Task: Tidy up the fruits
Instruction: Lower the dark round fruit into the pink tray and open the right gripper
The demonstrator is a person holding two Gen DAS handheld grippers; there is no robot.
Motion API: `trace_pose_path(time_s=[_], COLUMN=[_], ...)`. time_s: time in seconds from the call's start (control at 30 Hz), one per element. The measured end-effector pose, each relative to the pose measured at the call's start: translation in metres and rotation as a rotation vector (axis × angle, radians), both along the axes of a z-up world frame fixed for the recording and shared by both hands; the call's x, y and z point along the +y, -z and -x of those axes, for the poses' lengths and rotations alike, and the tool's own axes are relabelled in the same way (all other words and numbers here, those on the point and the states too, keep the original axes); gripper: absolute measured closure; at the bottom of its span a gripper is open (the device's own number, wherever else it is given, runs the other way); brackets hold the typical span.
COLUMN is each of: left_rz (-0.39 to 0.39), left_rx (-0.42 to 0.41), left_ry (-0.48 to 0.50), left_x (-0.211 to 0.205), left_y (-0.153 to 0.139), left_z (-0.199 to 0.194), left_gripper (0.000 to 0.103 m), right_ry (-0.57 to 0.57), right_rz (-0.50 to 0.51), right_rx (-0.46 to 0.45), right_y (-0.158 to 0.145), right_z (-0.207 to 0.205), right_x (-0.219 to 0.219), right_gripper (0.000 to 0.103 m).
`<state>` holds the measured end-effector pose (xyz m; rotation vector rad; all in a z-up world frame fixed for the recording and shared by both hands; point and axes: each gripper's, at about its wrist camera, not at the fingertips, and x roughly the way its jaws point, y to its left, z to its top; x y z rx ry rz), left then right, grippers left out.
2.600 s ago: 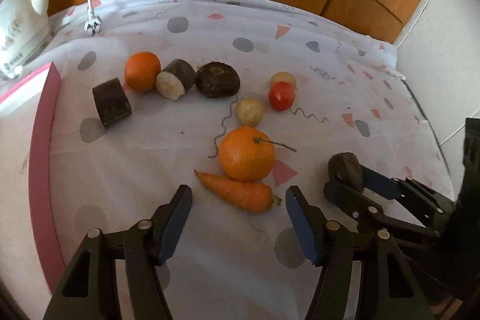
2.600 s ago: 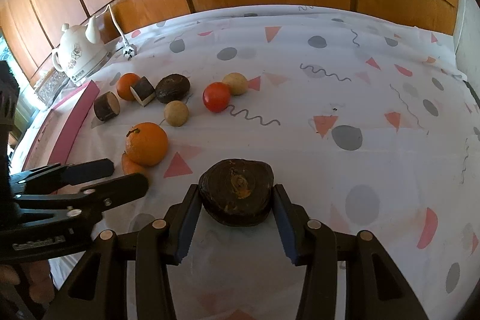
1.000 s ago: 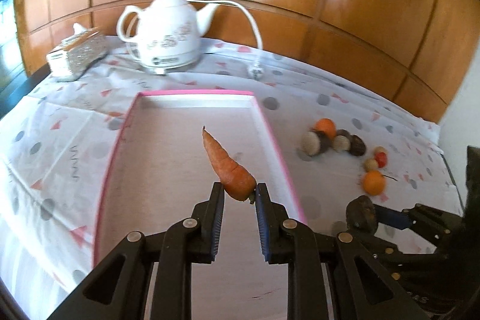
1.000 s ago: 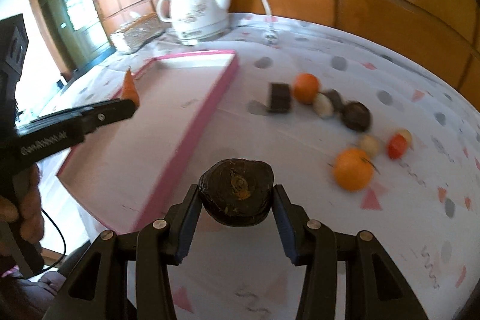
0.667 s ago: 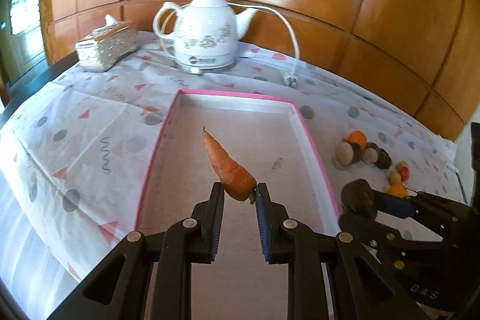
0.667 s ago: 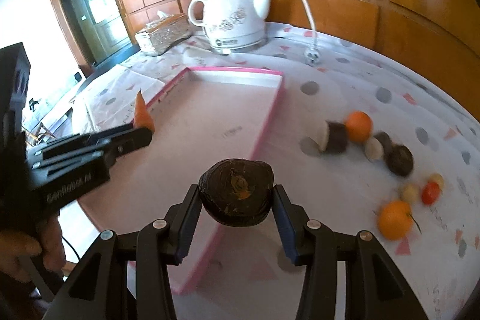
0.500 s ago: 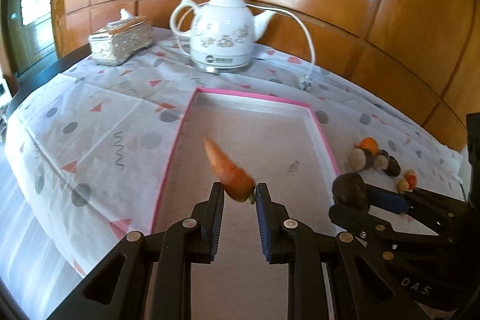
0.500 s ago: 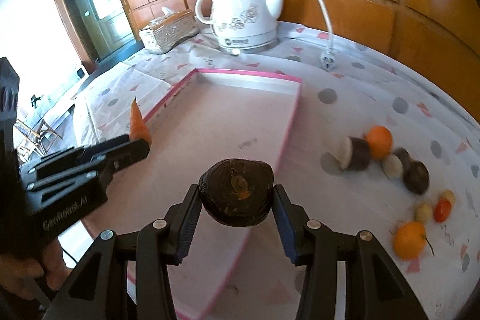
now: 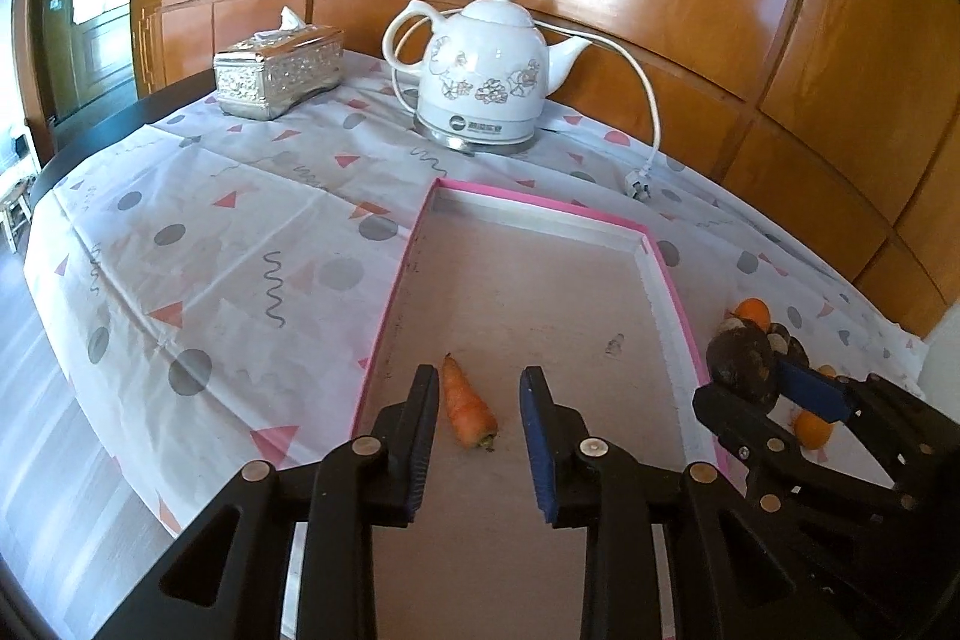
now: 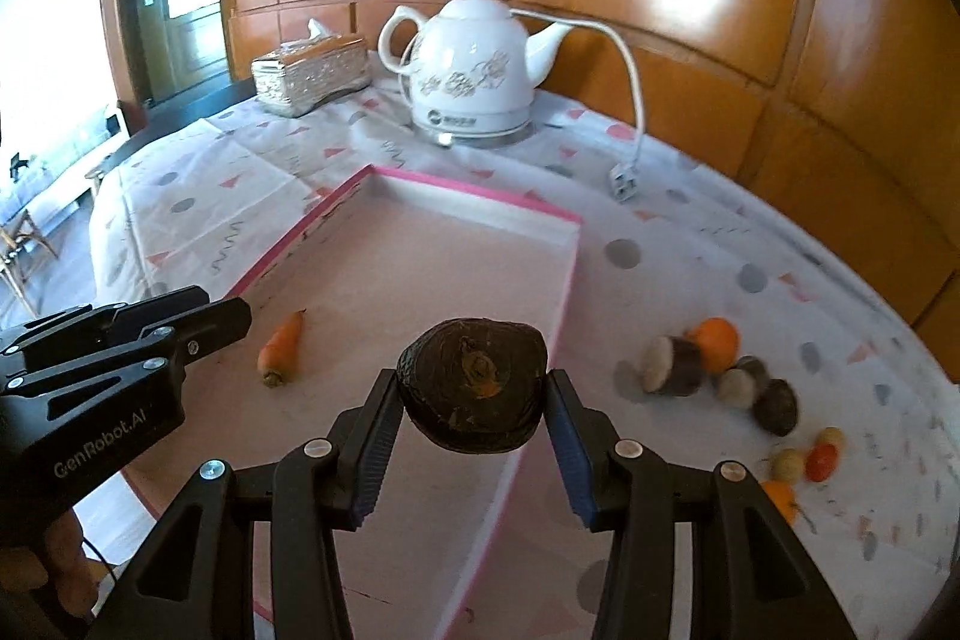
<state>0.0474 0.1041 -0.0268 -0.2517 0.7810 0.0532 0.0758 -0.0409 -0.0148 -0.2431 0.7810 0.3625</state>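
Note:
A small orange carrot point(image 9: 467, 407) lies on the floor of the pink-rimmed tray point(image 9: 540, 205), near its left wall. My left gripper point(image 9: 480, 427) hangs above it with its jaws opening, and the pads do not touch the carrot. The right wrist view shows the same carrot point(image 10: 281, 347) lying free beside the left gripper point(image 10: 231, 319). My right gripper point(image 10: 471, 430) is shut on a dark brown round fruit point(image 10: 471, 391), held over the tray's right wall point(image 10: 564, 292). That fruit point(image 9: 739, 357) also shows at the right of the left wrist view.
A white teapot kettle point(image 9: 483, 82) with a cord and plug point(image 9: 635, 184) stands behind the tray, a silver tissue box point(image 9: 279, 67) to its left. Right of the tray lie an orange point(image 10: 714, 340), dark pieces point(image 10: 672, 364), a small tomato point(image 10: 821, 461) and other small fruits.
The left jaws have parted and the carrot has dropped from them onto the tray floor. Both grippers swung left, from the fruit pile to over the tray.

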Motion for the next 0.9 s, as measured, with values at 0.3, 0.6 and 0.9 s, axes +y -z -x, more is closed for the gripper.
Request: trace_pose_path(time_s=[0.3, 0.6, 0.9], left_rz=[-0.001, -0.010, -0.028], left_rx=[-0.014, -0.024, -0.029], left_ry=[0.004, 0.019, 0.048], left_x=[-0.006, -0.014, -0.025], left_y=[-0.006, -0.010, -0.013], left_z=[0.004, 0.007, 0.010], left_gripper=[0.062, 0.060, 0.060], right_ry=[0.051, 0.071, 0.075], right_rz=[-0.007, -0.019, -0.021], right_rx=[-0.074, -0.120, -0.145], right_y=[-0.012, -0.026, -0.032], right_z=[0.009, 0.016, 0.022], right_x=[-0.012, -0.018, -0.024], right_gripper=[0.048, 0.048, 0.048])
